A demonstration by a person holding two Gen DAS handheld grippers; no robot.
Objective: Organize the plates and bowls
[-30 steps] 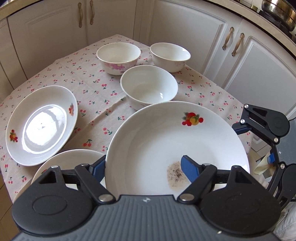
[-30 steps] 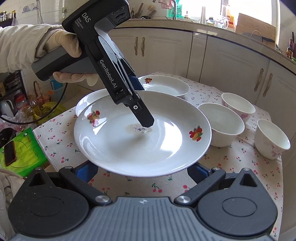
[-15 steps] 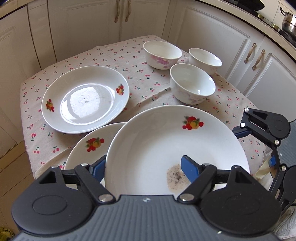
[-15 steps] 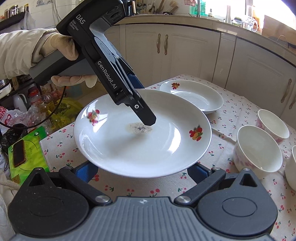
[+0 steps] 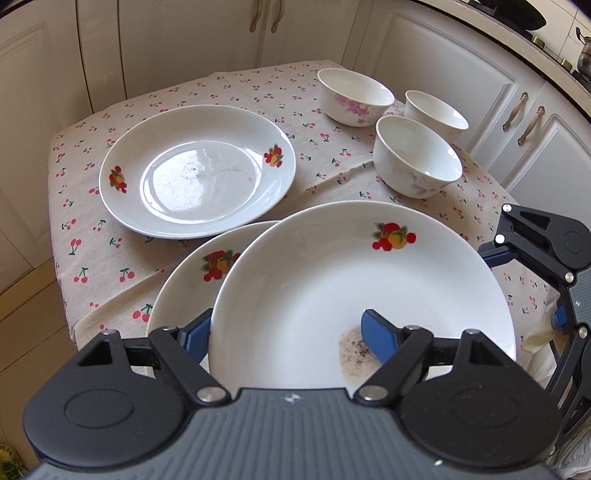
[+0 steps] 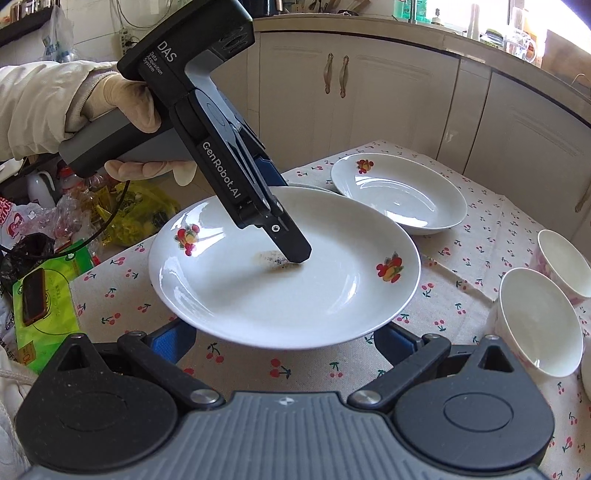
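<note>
Daylight is flooding in, probably from a window (image 6: 535, 22) blowing out ahead-right of the right tool; glare is sheening the plate (image 5: 195, 177), and fisheye bending is curving cabinets (image 5: 461, 81) at the edges.

Home kitchen: cream cabinets (image 5: 436, 55), cluttered counter (image 6: 424, 18).

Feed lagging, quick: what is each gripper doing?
Left gripper: shut on white fruit-print plate.
Right gripper: open, holding nothing.
</note>
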